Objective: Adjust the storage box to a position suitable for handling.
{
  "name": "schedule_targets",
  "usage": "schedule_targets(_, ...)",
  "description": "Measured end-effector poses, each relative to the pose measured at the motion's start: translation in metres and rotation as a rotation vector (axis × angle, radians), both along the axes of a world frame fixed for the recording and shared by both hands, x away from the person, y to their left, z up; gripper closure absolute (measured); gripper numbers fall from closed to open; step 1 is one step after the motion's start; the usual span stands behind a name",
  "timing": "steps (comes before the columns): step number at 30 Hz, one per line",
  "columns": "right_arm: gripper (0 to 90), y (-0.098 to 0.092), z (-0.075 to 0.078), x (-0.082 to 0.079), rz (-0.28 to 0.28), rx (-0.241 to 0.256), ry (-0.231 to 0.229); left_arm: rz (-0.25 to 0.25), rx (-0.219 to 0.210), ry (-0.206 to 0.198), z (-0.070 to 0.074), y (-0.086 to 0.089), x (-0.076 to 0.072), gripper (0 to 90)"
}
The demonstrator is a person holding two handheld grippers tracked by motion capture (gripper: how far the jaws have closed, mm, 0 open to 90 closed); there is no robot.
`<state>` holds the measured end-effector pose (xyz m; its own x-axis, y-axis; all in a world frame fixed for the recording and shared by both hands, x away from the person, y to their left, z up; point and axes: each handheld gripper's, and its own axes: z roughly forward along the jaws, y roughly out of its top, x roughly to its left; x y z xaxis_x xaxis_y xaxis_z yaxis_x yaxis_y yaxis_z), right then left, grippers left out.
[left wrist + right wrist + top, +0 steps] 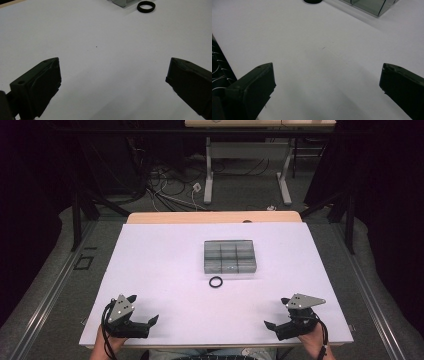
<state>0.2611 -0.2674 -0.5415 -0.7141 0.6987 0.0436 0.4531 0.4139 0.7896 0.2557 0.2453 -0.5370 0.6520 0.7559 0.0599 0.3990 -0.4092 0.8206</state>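
Item one: black ring (216,282), lying flat on the white table top (165,270), just in front of the clear compartment box (229,256), close to it but apart from its near wall; untouched by either tool. In the left gripper view the ring (146,6) sits at the top edge, with a corner of the box (122,3) just beside it. In the right gripper view the ring (312,1) is cut off by the top edge, and the box (372,5) shows as a glass-like wall to its right. Item two: clear box, nine compartments in a three-by-three grid, near the table's centre; contents cannot be made out. Item three: left gripper (141,311), held low at the table's near left corner, jaws spread wide, gripping nothing; bare table between them (113,82). Item four: right gripper (278,314), held low at the near right corner, jaws likewise spread wide and empty (327,85). Both grippers are well apart from the ring and from each other. Item five: a second table leg frame and loose cables on the floor beyond the far edge.
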Motion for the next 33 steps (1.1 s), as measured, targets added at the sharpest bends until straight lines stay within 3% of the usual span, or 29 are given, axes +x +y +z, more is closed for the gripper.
schedule_targets(14,0.0,0.002,-0.001,0.0,-0.002,-0.006,0.001,-0.001,-0.003,0.001,0.0,0.0,0.0,0.0)
schedule_targets(20,0.0,0.004,-0.001,0.001,-0.008,-0.033,-0.007,-0.001,-0.005,-0.001,-0.001,-0.002,0.0,0.0)
schedule_targets(21,0.0,0.005,-0.001,0.002,-0.022,-0.05,0.008,-0.002,-0.003,0.0,-0.001,-0.003,0.0,0.0)
schedule_targets(26,0.0,0.006,-0.001,0.003,-0.022,-0.041,0.014,0.008,-0.01,-0.005,-0.001,-0.003,-0.001,0.0)
schedule_targets(33,0.0,0.015,-0.002,0.014,-0.024,-0.072,0.001,0.006,-0.003,-0.001,0.0,-0.002,-0.001,0.0)
